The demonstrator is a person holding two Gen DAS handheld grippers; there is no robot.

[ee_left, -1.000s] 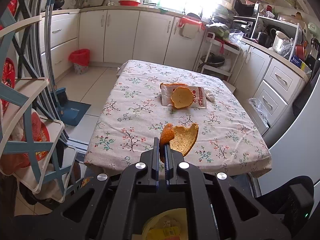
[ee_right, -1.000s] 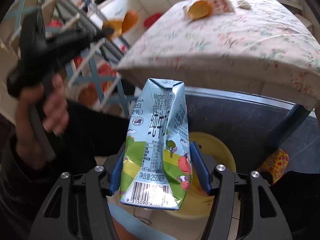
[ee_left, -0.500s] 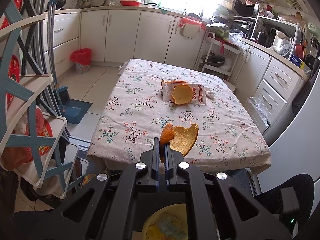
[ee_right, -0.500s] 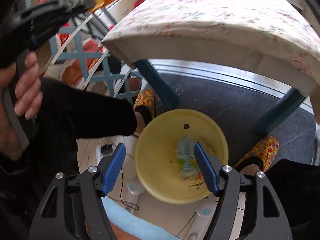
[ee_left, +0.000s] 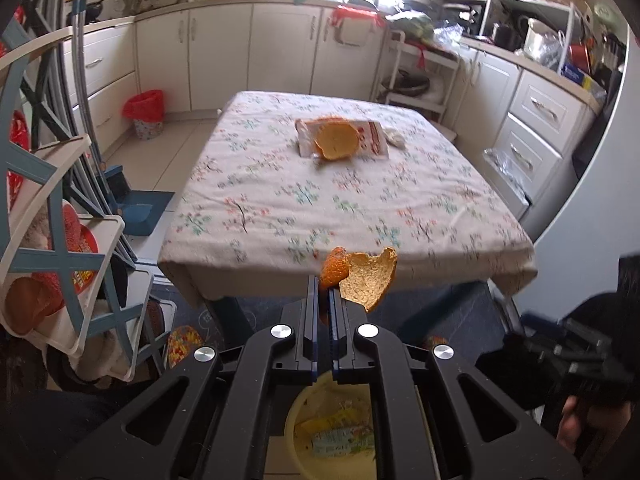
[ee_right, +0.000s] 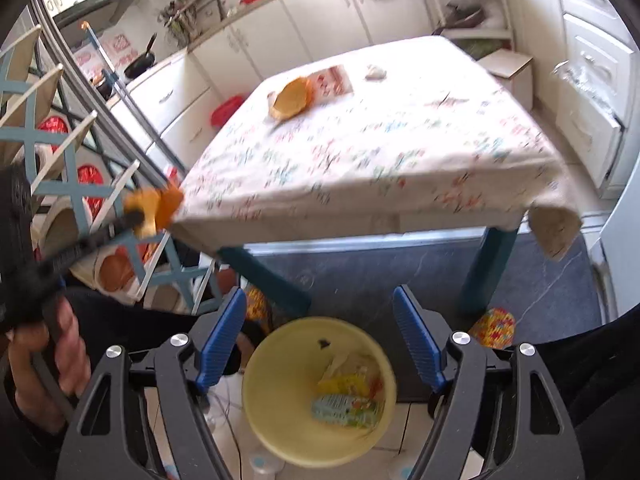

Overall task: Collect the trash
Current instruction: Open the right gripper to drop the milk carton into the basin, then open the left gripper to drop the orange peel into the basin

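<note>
left gripper (ee_left: 324, 298) pinches the peel (ee_left: 360, 276) above the bin (ee_right: 260, 396). right gripper (ee_right: 320, 344) is opening, nothing between its jaws (carton (ee_right: 344, 410) lies in the bin).

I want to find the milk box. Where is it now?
The milk box lies inside the yellow bin on the floor, just below the open right gripper and in front of the table.

We counted two orange peels: one peel (ee_left: 362, 276) off the table, another peel (ee_left: 335, 143) on it. We saw one wrapper (ee_left: 370, 140), one yellow bin (ee_right: 280, 412), one carton (ee_right: 344, 410), one crumpled tissue (ee_right: 375, 73).
</note>
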